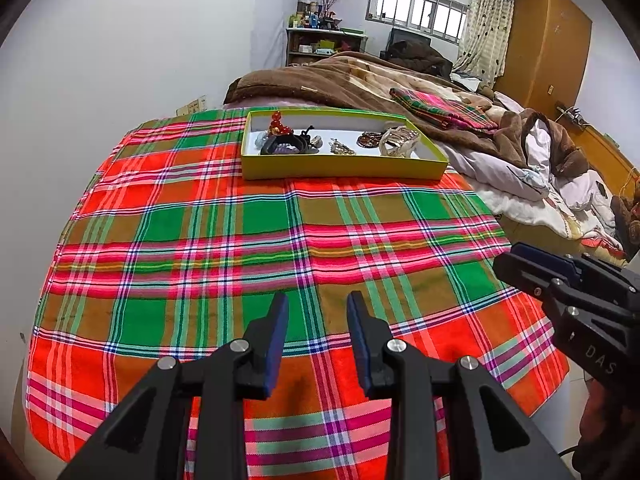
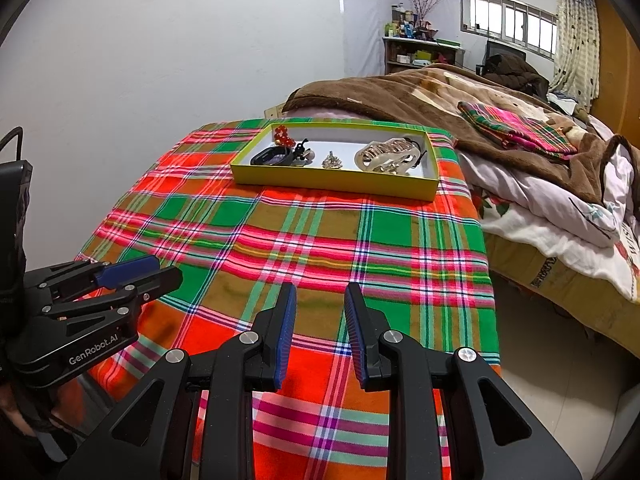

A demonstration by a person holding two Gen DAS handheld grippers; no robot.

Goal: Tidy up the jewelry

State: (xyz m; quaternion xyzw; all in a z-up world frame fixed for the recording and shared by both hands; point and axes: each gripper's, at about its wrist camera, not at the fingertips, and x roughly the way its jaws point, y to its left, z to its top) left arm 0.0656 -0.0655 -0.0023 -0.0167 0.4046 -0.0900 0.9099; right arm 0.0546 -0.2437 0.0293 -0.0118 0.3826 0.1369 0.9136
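Both grippers hang tilted down over the near end of the plaid cloth [image 1: 224,240], side by side: the left gripper [image 1: 318,334] and the right gripper [image 2: 320,330] each have their blue pads parted with nothing between them, so neither's got a grip on anything. The jewelry sits in the yellow-green tray [image 2: 332,184] at the far end of that cloth, well apart from both. Between tray and grippers it's bare plaid, with the cloth's right edge dropping off to floor beside the bed [image 2: 560,208].

A shallow yellow-green box [image 2: 332,186] with a white inside lies open at the far end of the plaid cloth. It holds red beads [image 2: 282,135], a dark band [image 2: 271,157], a small metallic trinket [image 2: 333,161] and a pale claw clip [image 2: 386,156].
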